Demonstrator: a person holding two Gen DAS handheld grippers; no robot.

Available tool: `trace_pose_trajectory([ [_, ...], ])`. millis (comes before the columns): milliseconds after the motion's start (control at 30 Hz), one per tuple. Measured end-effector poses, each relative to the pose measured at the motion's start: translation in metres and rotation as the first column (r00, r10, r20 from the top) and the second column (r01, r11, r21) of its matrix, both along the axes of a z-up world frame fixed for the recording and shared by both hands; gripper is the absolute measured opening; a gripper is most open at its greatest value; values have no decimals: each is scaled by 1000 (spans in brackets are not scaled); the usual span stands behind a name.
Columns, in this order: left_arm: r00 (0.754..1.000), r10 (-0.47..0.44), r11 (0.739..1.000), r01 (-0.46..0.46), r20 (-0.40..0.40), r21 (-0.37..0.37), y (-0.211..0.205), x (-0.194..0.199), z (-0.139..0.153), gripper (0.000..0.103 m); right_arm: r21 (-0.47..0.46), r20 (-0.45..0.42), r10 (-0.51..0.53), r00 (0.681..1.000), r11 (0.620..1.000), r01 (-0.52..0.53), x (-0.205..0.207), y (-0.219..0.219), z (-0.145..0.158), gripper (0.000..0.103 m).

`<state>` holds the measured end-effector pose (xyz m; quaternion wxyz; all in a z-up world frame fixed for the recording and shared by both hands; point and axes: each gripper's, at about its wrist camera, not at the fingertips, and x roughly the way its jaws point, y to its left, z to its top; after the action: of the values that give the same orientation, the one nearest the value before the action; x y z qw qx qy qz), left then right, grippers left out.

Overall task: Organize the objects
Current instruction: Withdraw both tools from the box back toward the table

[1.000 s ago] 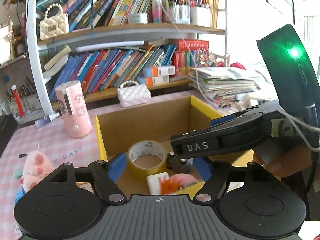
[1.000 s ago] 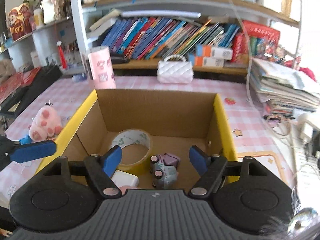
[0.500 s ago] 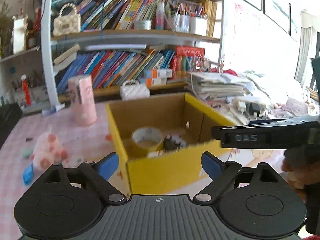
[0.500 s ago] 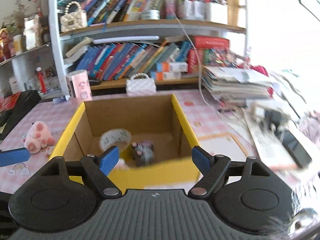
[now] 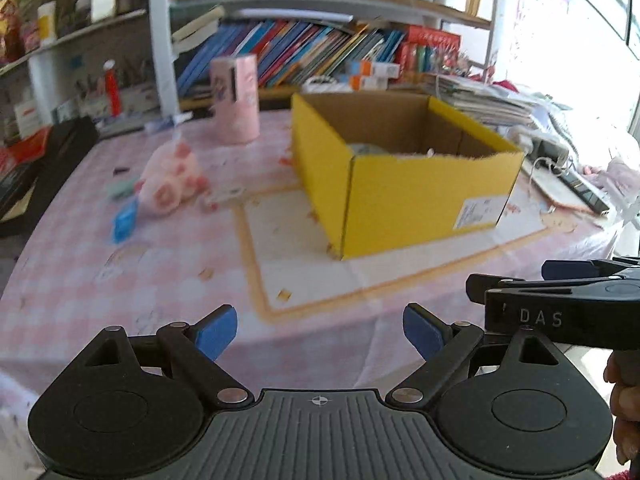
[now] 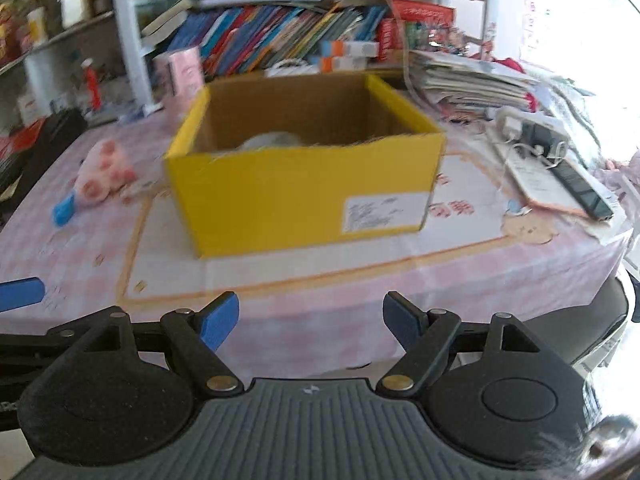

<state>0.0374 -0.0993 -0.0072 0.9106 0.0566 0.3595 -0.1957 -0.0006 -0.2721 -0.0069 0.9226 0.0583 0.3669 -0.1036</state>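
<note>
Surface: table covered in a pink checked cloth (image 5: pixel 80 280), with an orange-bordered mat (image 5: pixel 304 248) laid on it.
Room: bookshelf (image 5: pixel 312 48) at the far side, packed with leaning books; stacked papers (image 6: pixel 472 80) to the right of it.
Task item: yellow cardboard box (image 5: pixel 404 176), open-topped, standing on the mat near the table centre.
Box contents: pale shapes show just above the near rim; too blurred to identify.
Loose items: pink plush toy (image 5: pixel 170 178) on the cloth left of the box, well apart from it; small blue item (image 5: pixel 124 220) just beside the toy; pink cylinder (image 5: pixel 236 100) upright behind, near the shelf.
Left gripper (image 5: pixel 320 332): fingers spread, nothing between them, above the near table edge.
Right gripper (image 6: pixel 310 326): fingers spread, nothing between them, facing the box's labelled side.
Left view only: the right gripper's body marked "DAS", in profile at the right edge, and the box's left wall.
Right view only: power strip (image 6: pixel 528 132) and dark flat device (image 6: pixel 580 188) right of the box.
</note>
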Motion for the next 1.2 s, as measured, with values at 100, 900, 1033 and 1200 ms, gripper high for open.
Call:
trace_pose_trajectory([
  [100, 999, 31, 1000, -31, -8, 3, 17, -6, -1, 92, 1, -12, 27, 1000, 1000, -27, -5, 18, -2, 78],
  [900, 969, 247, 969, -246, 26, -21, 126, -24, 11, 93, -27, 21, 219, 975, 975, -219, 7, 122, 15, 88],
  [1033, 966, 255, 967, -255, 40, -24, 135, -24, 14, 93, -34, 34, 232, 972, 972, -231, 9, 132, 18, 88],
  [1200, 965, 260, 966, -259, 41, -25, 147, -22, 13, 93, -35, 34, 237, 971, 971, -236, 12, 144, 18, 88],
])
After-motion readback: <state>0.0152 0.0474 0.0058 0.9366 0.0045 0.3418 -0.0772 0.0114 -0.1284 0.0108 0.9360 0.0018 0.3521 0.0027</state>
